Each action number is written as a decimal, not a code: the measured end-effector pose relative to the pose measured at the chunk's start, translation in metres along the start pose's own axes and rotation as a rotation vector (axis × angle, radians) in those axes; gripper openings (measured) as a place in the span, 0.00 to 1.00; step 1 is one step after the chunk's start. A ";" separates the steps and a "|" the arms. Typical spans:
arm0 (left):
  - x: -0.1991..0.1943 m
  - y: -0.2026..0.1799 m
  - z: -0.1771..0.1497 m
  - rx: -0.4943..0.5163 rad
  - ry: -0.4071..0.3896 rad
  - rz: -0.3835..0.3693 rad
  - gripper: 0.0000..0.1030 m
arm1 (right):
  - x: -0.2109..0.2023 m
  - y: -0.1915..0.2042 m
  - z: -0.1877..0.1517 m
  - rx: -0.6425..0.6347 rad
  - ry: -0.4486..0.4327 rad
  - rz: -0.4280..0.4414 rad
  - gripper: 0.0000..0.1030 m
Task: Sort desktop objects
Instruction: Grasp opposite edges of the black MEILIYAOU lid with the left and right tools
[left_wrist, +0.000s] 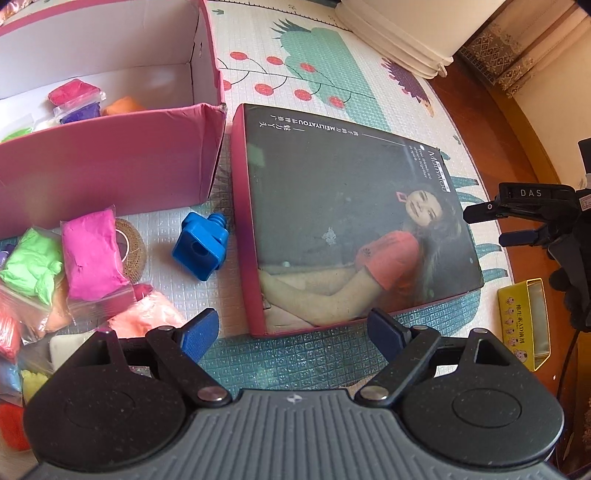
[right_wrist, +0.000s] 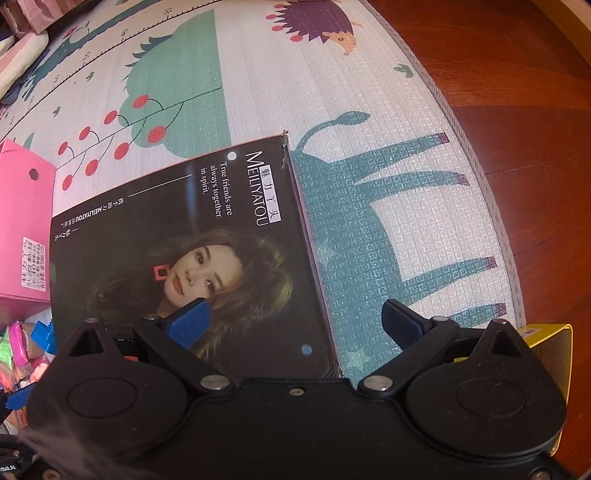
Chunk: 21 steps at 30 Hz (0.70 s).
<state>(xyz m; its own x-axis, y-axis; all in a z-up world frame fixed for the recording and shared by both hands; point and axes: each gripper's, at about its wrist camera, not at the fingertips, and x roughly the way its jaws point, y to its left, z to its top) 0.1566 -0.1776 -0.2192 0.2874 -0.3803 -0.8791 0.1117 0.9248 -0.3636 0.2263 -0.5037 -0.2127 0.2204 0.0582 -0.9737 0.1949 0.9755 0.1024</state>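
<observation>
Both the left gripper (left_wrist: 291, 332) and right gripper (right_wrist: 295, 321) hang released, holding nothing. The box lid (left_wrist: 343, 221) lies mid-frame; clay bags (left_wrist: 88, 254) cluster lower left, below the pink box (left_wrist: 110, 158).

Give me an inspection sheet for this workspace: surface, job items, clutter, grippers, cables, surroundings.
Surface: patterned play mat on a wooden floor.
Job's things: open pink box holding clay packets; more bagged clay in front of it on the mat; blue plastic block beside the pile.
Clutter: box lid with a woman's photo lying flat right of the pink box; yellow tin at the mat's right edge.
Grippers: left gripper open, empty; right gripper open, empty, over the lid's edge.
Cables: dark cable near the right gripper.
Surroundings: white furniture beyond the mat.
</observation>
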 end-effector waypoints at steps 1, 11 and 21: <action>0.003 0.000 0.000 -0.003 0.000 0.001 0.85 | 0.004 -0.002 0.000 0.012 -0.004 0.006 0.96; 0.031 0.002 0.005 -0.027 0.011 -0.016 0.85 | 0.039 -0.012 -0.003 0.084 0.043 0.089 0.96; 0.034 -0.007 0.007 0.083 0.121 -0.048 0.85 | 0.051 -0.001 -0.017 0.058 0.205 0.154 1.00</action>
<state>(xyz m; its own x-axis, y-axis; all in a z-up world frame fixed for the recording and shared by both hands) 0.1718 -0.1973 -0.2440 0.1638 -0.4176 -0.8937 0.2024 0.9009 -0.3839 0.2214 -0.4981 -0.2653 0.0549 0.2530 -0.9659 0.2302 0.9381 0.2588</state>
